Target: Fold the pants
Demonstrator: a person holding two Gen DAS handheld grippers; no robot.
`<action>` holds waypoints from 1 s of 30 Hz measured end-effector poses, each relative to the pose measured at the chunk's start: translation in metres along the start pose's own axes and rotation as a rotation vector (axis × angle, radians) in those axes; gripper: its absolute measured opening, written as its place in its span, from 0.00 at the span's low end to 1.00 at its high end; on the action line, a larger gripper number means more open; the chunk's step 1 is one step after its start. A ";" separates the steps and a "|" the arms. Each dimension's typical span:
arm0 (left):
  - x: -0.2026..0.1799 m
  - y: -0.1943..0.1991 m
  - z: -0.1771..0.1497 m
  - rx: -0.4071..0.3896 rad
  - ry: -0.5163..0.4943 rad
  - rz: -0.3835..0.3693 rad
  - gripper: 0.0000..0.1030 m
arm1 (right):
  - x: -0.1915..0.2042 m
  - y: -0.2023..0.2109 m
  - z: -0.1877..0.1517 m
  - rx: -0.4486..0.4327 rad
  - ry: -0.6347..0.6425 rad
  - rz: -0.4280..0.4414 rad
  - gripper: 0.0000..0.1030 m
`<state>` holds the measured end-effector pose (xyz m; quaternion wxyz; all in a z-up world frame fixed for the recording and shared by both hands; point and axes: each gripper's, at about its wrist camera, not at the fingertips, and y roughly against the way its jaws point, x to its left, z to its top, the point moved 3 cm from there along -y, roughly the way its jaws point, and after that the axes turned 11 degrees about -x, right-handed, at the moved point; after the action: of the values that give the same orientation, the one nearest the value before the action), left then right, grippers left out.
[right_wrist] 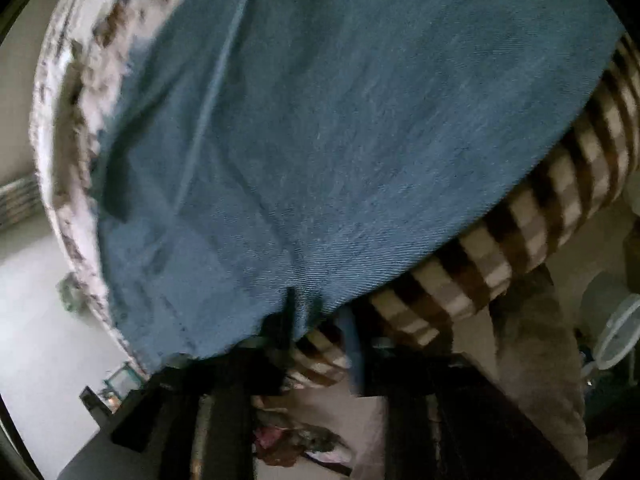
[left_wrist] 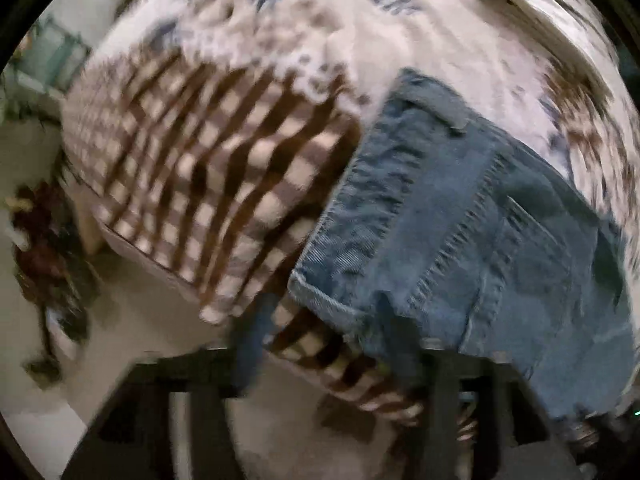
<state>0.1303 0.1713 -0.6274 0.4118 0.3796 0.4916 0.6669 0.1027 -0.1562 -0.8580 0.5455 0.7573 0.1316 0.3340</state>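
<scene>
Right up against the lens, the left claw [left_wrist: 320, 344]: its two dark blue fingers stand well apart, one over the checked blanket [left_wrist: 208, 184], the other at the hem edge of the denim pants [left_wrist: 460, 240]. Whether that finger has any cloth pinched, I can't tell, the blur is heavy. Over to the right claw [right_wrist: 320, 336]: fingers apart here too, one dark finger lying against the lower edge of the pants [right_wrist: 340, 140], the blue one over the blanket [right_wrist: 500, 248]; a grip isn't clear. The pants lie spread on the bed, part on the brown-and-cream checks, part on a white sheet with blue and brown print [left_wrist: 360, 32]. Stitched seams and a pocket show on the denim, but no label or writing can be read. Beyond the bed edge, pale floor [right_wrist: 40, 320] and a clear round container [right_wrist: 618, 336] at the right.
</scene>
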 end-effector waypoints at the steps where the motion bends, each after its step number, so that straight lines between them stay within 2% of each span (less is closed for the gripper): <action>1: -0.012 0.012 -0.003 -0.034 -0.048 0.000 0.82 | -0.006 0.014 0.005 -0.035 -0.005 0.001 0.42; 4: -0.060 0.030 -0.015 -0.092 -0.146 -0.023 0.85 | -0.030 0.044 0.024 -0.120 -0.050 -0.008 0.42; 9: -0.158 0.025 -0.045 -0.022 -0.239 -0.148 0.85 | -0.115 0.096 0.089 -0.315 -0.229 -0.060 0.42; 13: -0.242 0.026 -0.066 -0.034 -0.350 -0.177 0.85 | -0.193 0.151 0.151 -0.489 -0.385 -0.056 0.42; 16: -0.298 0.030 -0.080 -0.025 -0.411 -0.190 0.85 | -0.225 0.181 0.186 -0.577 -0.421 -0.081 0.41; 18: -0.334 0.039 -0.090 -0.030 -0.425 -0.214 0.85 | -0.251 0.195 0.214 -0.609 -0.443 -0.088 0.35; 22: -0.390 0.047 -0.112 -0.039 -0.473 -0.208 0.85 | -0.279 0.201 0.264 -0.603 -0.435 -0.112 0.35; 24: -0.416 0.050 -0.124 -0.030 -0.495 -0.208 0.85 | -0.290 0.197 0.283 -0.575 -0.414 -0.195 0.35; 25: -0.426 0.051 -0.129 -0.030 -0.510 -0.206 0.85 | -0.296 0.196 0.286 -0.572 -0.417 -0.188 0.35; 26: -0.435 0.052 -0.133 -0.030 -0.525 -0.202 0.85 | -0.303 0.191 0.292 -0.556 -0.431 -0.158 0.30; 27: -0.444 0.054 -0.137 -0.031 -0.535 -0.203 0.85 | -0.305 0.189 0.293 -0.555 -0.434 -0.151 0.10; 30: -0.466 0.060 -0.148 -0.034 -0.561 -0.198 0.85 | -0.303 0.196 0.295 -0.585 -0.376 -0.158 0.09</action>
<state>0.1583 -0.3197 -0.6509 0.6011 0.4923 0.3817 0.5006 0.0371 -0.6175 -0.8418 0.7780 0.6050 -0.0142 0.1689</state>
